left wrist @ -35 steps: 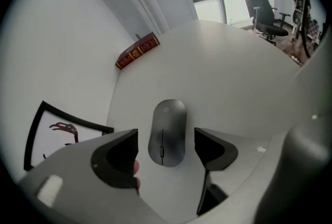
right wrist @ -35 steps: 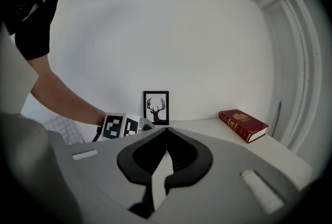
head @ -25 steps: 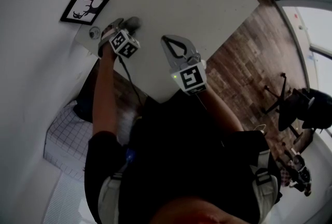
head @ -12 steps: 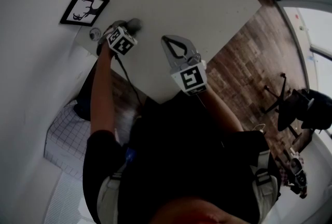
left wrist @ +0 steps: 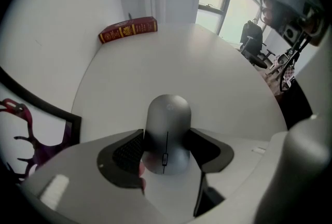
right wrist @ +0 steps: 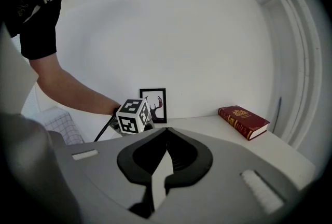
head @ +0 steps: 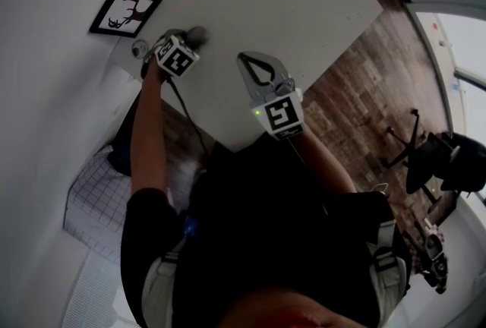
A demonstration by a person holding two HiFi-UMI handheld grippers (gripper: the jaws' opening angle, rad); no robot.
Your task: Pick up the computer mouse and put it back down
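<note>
**Left tongs around the mouse, right tongs idle**

I take the framed stag picture (head: 123,7), which leans on the wall at the corner of the white table (head: 304,7), as my marker. The computer mouse (head: 196,34) sits on the table near that picture, a little further out from the wall than the frame. It is grey and rounded, and its scroll wheel faces my left hand.

My left tongs (head: 184,38) point steeply down over the mouse. In the left gripper view the mouse (left wrist: 167,129) stands between the two black pads (left wrist: 129,150), which lie against its flanks, one on each side. The tongs (left wrist: 167,146) are easing apart at this moment, though both pads look to be in contact with the shell. As far as I can tell, the mouse rests on the table under them.

My right tongs (head: 247,59) hang above the table, farther from the picture than the mouse is and nearer the table's front edge. They are pressed together, their tips (right wrist: 166,132) meet in a thin line, and nothing is between them. They point toward the picture (right wrist: 154,105), and the marker cube (right wrist: 131,115) of my left tongs shows just in front of the frame.

A red book (right wrist: 244,121) lies flat by the wall, well apart from the picture, at the table's far end. A small round thing (head: 138,48) lies just beside the picture, but it is too small for me to tell what it is.
</note>
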